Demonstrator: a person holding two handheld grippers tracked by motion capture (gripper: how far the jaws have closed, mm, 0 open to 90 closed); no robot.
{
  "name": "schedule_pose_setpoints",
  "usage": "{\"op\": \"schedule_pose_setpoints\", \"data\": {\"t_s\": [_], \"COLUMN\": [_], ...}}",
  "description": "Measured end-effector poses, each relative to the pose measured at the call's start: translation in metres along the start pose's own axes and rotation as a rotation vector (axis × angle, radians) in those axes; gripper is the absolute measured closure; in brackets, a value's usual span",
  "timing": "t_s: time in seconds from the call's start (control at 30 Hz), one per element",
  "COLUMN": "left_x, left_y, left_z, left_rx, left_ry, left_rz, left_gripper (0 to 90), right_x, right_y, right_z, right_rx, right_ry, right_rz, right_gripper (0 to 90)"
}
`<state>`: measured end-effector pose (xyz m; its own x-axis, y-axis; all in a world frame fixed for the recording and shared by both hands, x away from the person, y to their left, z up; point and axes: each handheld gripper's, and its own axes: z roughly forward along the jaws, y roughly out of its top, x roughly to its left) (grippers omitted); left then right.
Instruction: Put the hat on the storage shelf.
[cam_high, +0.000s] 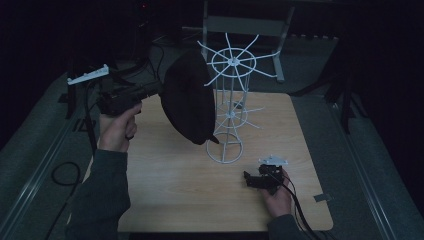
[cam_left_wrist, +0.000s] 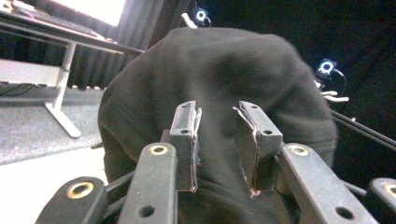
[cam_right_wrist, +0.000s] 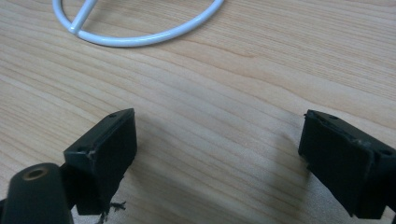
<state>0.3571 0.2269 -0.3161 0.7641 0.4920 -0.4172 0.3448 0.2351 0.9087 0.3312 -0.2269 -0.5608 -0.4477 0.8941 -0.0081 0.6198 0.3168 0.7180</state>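
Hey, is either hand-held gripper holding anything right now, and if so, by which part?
The left hand-held gripper pinches the black cap by a fold of its fabric, beside the white wire rack. The right hand-held gripper is open, holding nothing.

Matt black cloth hat (cam_left_wrist: 219, 79), glossy white wire rack (cam_high: 231, 107), smooth pale wood table (cam_right_wrist: 224, 88).

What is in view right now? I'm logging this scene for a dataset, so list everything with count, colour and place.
table: one, light wood, centre.
wire rack: one, white, upright at table centre, spoked rings on top and midway.
hat: one, black, held up against the rack's left spokes.
metal stand: one, grey, beyond the table.
cable: one, black, looped on the floor at left.
left hand-held gripper: one, black, raised at left, jaws pinching the hat.
right hand-held gripper: one, black, jaws wide apart above the table near the rack's base.
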Motion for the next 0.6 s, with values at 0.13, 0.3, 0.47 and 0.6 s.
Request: {"op": "schedule_pose_setpoints", "data": {"t_s": [0.13,0.3,0.47,0.6], "left_x": [0.0035,0.0063,0.0057,0.007], "left_y": [-0.0024,-0.0036,-0.0039,-0.0061], "left_z": [-0.0012,-0.0031,-0.0043,-0.0067], "left_rx": [-0.004,-0.006,0.008,0.017], "left_ry": [0.007,0.021,0.052,0.102], "left_rz": [-0.014,-0.021,0.001,0.018], "left_gripper": [68.5,66.1,62.2,57.8], "right_x": [0.0,0.0,0.0,0.0], "right_y": [0.0,0.0,0.0,0.0], "right_z": [0.0001,0.0,0.0,0.0], "right_rx": [0.0,0.0,0.0,0.0], "right_ry": [0.0,0.0,0.0,0.0], "right_rz": [0.0,0.0,0.0,0.0], "right_gripper": [11.2,11.1,11.1,11.2]}}
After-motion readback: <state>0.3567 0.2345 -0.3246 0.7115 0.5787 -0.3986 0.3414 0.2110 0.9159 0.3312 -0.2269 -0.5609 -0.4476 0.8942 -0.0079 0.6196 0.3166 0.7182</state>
